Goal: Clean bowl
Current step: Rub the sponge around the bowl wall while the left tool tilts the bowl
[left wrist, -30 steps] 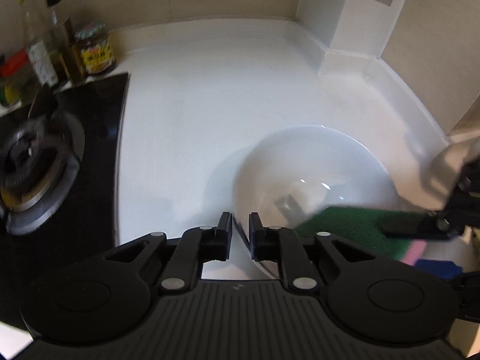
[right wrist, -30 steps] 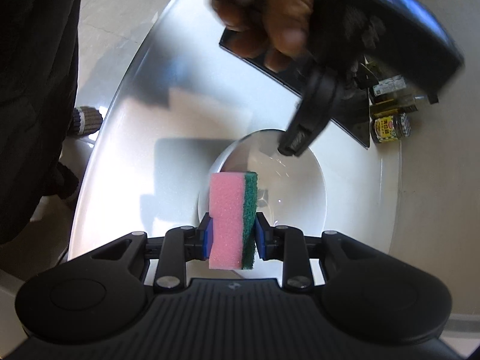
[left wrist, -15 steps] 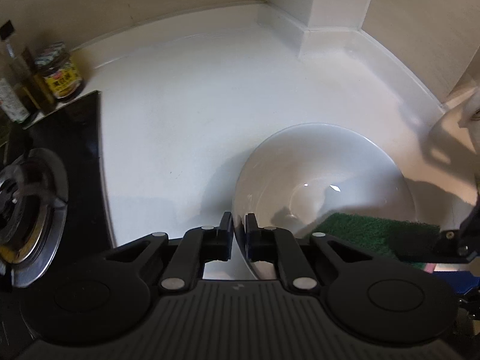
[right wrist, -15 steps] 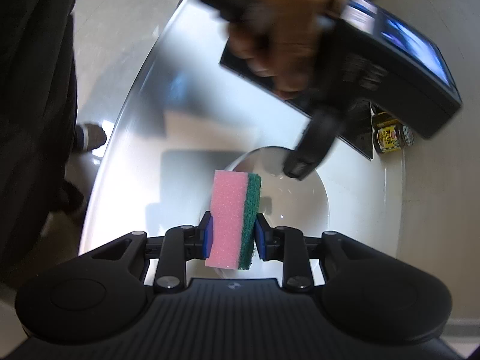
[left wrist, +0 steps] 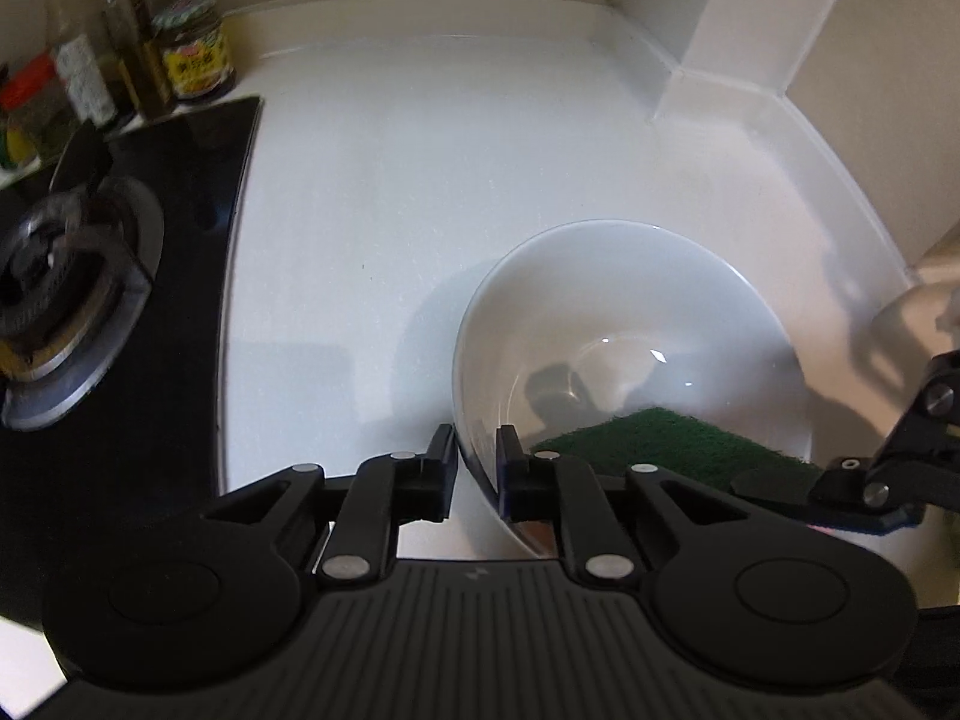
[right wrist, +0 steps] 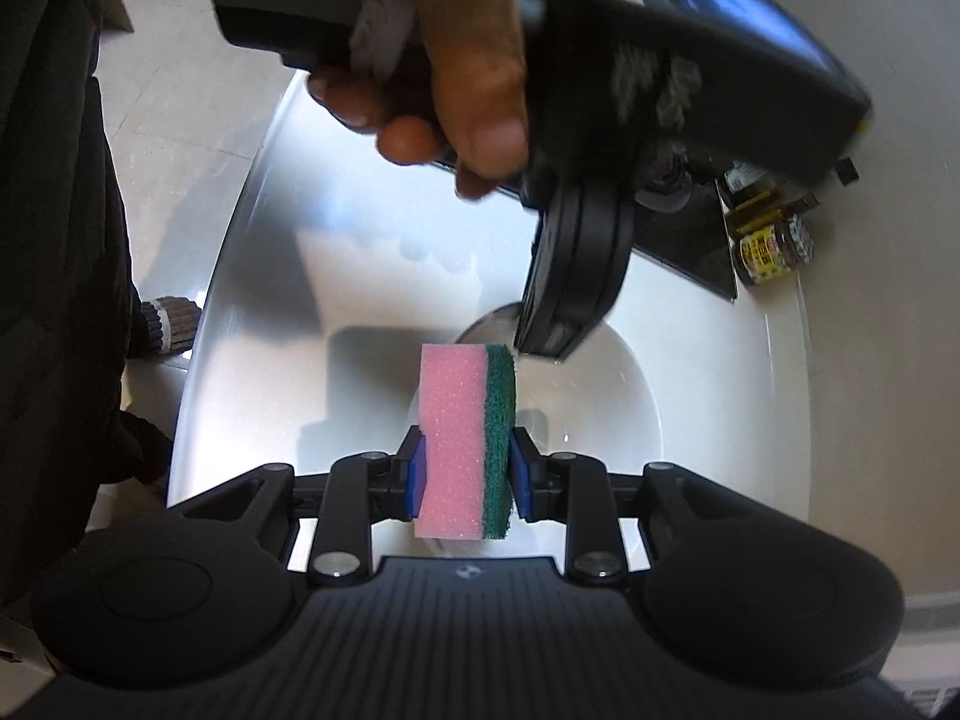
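Bowl (left wrist: 630, 324) sits on counter right of stove (left wrist: 72, 300). Left gripper (left wrist: 474, 450) straddles its near rim, jaws opening, gap narrow. Right gripper (right wrist: 462, 468) clamps sponge (right wrist: 468, 438) over bowl. Re-pinch rim firmly before scrubbing green side down.

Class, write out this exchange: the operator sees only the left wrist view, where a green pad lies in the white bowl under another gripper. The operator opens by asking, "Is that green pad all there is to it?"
Observer: No. From the right wrist view it is a sponge, mostly pink foam, with the green layer on one side.
Operator: Is it held firmly?
Observer: Yes. The right gripper has its jaws shut on it, one on the pink face, one on the green.
Operator: My left gripper straddles the bowl rim. Anything above it?
Observer: A bare hand grips its handle over the bowl. Its jaws are opening, the rim between them.
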A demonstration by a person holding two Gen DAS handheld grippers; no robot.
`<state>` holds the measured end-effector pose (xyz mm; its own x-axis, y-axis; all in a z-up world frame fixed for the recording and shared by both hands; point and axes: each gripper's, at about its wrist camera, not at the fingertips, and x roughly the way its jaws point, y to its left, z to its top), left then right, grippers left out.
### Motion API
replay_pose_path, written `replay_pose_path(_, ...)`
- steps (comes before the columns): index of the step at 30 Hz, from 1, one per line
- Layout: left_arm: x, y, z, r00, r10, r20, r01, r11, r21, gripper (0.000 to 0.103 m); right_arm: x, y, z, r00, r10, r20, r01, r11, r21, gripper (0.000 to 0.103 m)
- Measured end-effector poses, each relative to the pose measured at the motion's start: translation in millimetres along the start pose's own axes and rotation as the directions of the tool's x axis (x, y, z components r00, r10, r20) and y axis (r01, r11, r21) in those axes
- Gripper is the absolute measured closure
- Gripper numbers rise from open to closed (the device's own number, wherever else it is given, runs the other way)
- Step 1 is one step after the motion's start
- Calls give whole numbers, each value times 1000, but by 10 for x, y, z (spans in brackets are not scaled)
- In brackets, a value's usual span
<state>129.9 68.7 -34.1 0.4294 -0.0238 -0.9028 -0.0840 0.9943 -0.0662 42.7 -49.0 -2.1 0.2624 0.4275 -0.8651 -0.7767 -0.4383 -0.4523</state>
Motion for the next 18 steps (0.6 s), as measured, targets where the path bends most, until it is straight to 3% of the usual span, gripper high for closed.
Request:
replay_pose_path(6, 130, 72, 280, 999, -21, -41, 25, 996, 87, 93, -20, 41, -68, 1000, 17, 6, -16, 996, -91, 79)
replay_pose_path(10, 136, 97, 276, 999, -16, -31, 16, 1000, -6, 91, 16, 84, -127, 999, -18, -33, 12, 985, -174, 79)
replay_pose_path(16, -53, 32, -52, 1000, 22, 17, -20, 993, -115, 91, 40, 69, -103, 1000, -9, 3, 10, 993, -115, 79)
replay_pose_path(18, -51, -15, -82, 999, 44, 13, -42, 994, -104, 91, 46, 56, -126, 1000, 2, 25, 0, 995, -98, 78)
